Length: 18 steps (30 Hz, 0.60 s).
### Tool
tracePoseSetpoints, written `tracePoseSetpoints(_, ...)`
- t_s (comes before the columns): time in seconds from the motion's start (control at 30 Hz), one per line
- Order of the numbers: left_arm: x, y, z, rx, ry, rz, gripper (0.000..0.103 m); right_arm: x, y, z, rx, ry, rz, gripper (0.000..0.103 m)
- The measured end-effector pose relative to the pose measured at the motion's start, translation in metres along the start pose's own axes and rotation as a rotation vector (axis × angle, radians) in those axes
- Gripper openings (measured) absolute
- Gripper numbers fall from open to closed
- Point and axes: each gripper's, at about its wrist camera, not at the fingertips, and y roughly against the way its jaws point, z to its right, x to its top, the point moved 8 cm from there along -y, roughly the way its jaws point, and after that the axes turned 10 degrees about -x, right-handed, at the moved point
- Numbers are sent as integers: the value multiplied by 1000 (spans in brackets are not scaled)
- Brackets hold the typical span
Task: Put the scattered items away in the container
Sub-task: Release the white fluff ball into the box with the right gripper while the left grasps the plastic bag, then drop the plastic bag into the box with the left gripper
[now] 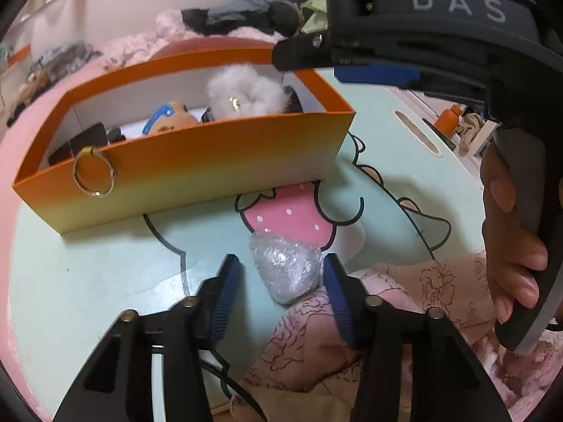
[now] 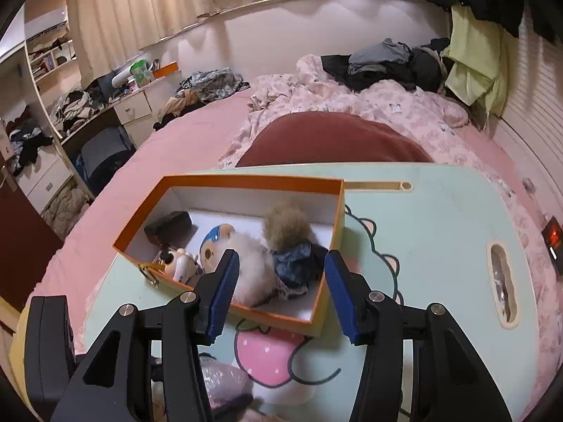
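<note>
An orange box (image 1: pixel 197 172) with a gold ring handle stands on the mint lap table (image 1: pixel 105 267). It holds a white fluffy pompom (image 1: pixel 242 95), a small plush toy (image 1: pixel 172 119) and dark items. A bubble-wrapped bundle (image 1: pixel 286 267) lies on the table between the open fingers of my left gripper (image 1: pixel 281 274), touching the right pad. My right gripper (image 2: pixel 281 281) is open and empty, hovering above the box (image 2: pixel 323 320), which holds the white pompom (image 2: pixel 253 270), a brown pompom (image 2: pixel 286 227), blue fabric, small toys and a black item. The bundle (image 2: pixel 225 383) shows low in that view.
The right gripper's body and the hand holding it (image 1: pixel 510 239) fill the right of the left wrist view. Pink floral fabric (image 1: pixel 316 344) lies under the left gripper. Behind the table are a pink bed, a quilt (image 2: pixel 352 102) and piled clothes (image 2: pixel 387 59).
</note>
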Motion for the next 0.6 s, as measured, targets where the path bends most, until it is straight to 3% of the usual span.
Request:
tracePoseSetpoints(0.23, 24, 43, -12, 3, 26, 116, 28, -2, 9, 7, -35, 15, 32, 52)
tracePoseSetpoints(0.4, 69, 85, -30, 85, 44, 222, 29, -4, 17, 7, -42, 28, 46, 52)
tracePoseSetpoints(0.47, 90, 94, -40, 105, 61, 270, 46, -6, 19, 7, -48, 34, 46, 52)
tracePoseSetpoints(0.5, 101, 96, -46, 122, 75, 285, 84, -7, 18, 6, -51, 38, 45, 52)
tracePoseSetpoints(0.53, 110, 98, -53, 161, 91, 306, 102, -8, 18, 7, -54, 41, 43, 52)
tracePoseSetpoints(0.6, 119, 102, -60, 246, 98, 359, 102, -10, 19, 7, -55, 45, 41, 52)
